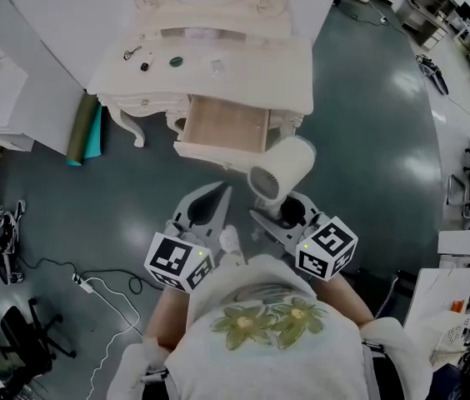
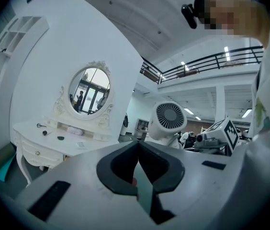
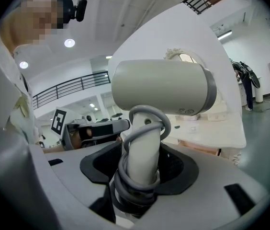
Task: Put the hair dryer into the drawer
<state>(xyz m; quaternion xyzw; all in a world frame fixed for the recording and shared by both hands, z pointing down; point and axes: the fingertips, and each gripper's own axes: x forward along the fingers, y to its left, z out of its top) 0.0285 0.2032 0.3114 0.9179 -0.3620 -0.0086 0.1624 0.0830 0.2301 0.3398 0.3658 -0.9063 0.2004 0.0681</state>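
Note:
The white hair dryer hangs in the air just in front of and to the right of the open wooden drawer of the white dressing table. My right gripper is shut on its handle. In the right gripper view the handle, wound with grey cord, stands between the jaws, with the barrel above. My left gripper floats to the left of the dryer, shut, with nothing held. In the left gripper view its jaws meet at the left gripper's centre, and the dryer's rear grille shows to the right.
Small items lie on the tabletop below an oval mirror. Rolled green and teal mats lean at the table's left. A white cable with a plug and a black chair are on the floor at left. Desks stand at right.

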